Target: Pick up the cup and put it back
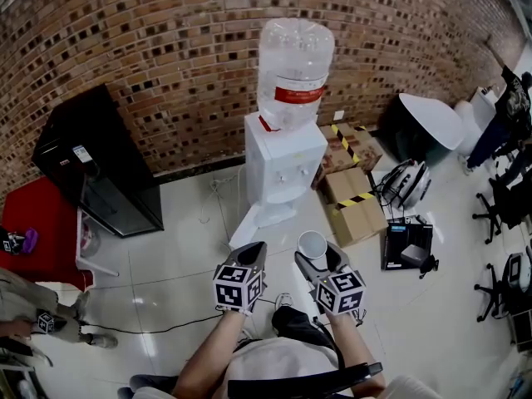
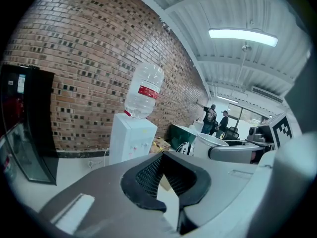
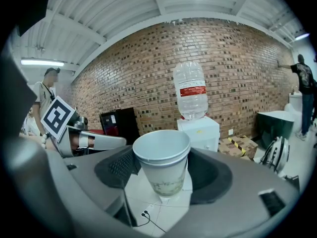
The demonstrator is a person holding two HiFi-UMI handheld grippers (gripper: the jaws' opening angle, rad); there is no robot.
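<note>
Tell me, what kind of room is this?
Probably an office or workshop: a water dispenser against a brick wall, cardboard boxes beside it, office chairs at the right.

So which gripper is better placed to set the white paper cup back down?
Right. The right gripper holds the white paper cup upright between its jaws, facing the white water dispenser. The left gripper is empty, jaws together, beside it.

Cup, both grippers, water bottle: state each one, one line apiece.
cup: upright, clamped in the right gripper.
right gripper: shut on the cup.
left gripper: shut, empty.
water bottle: inverted on the dispenser.
</note>
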